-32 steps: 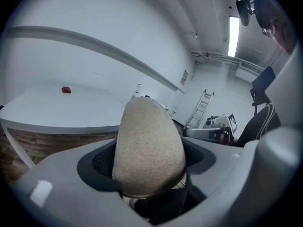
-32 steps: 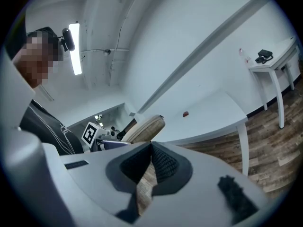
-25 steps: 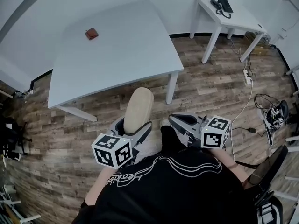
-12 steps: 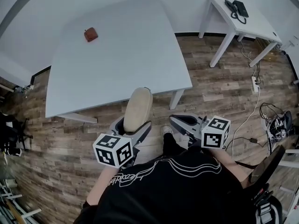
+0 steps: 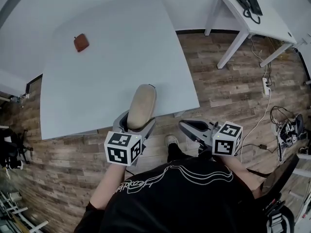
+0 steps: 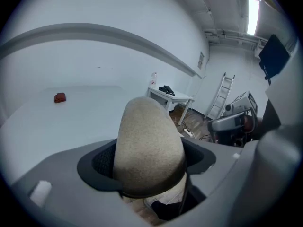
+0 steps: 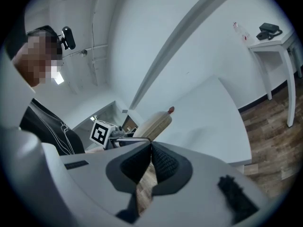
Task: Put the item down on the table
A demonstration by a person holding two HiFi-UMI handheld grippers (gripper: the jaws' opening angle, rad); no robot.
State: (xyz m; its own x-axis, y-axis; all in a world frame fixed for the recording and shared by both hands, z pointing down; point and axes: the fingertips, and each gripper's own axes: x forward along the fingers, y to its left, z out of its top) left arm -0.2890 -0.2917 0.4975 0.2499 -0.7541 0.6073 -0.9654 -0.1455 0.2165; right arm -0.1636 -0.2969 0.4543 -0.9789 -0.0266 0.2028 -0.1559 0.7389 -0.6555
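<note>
A beige oval item [image 5: 142,106] with a felt-like surface is clamped between the jaws of my left gripper [image 5: 138,121], its far end reaching over the near edge of the large white table [image 5: 112,57]. In the left gripper view the item [image 6: 149,145] fills the space between the jaws, with the table [image 6: 85,112] beyond it. My right gripper [image 5: 187,126] hangs over the wooden floor to the right of the table's edge. Its jaws meet [image 7: 150,148] with nothing between them. From the right gripper view the item [image 7: 154,122] shows to the left.
A small red object [image 5: 81,42] lies at the table's far left. A smaller white table [image 5: 252,21] with a black phone [image 5: 249,5] stands at the back right. A power strip [image 5: 265,84] and cables lie on the floor at the right. A ladder [image 6: 222,96] leans on the far wall.
Both grippers have come forward to the large table. The beige item, over the floor before, now reaches over the table's near edge. Both grips look unchanged.
</note>
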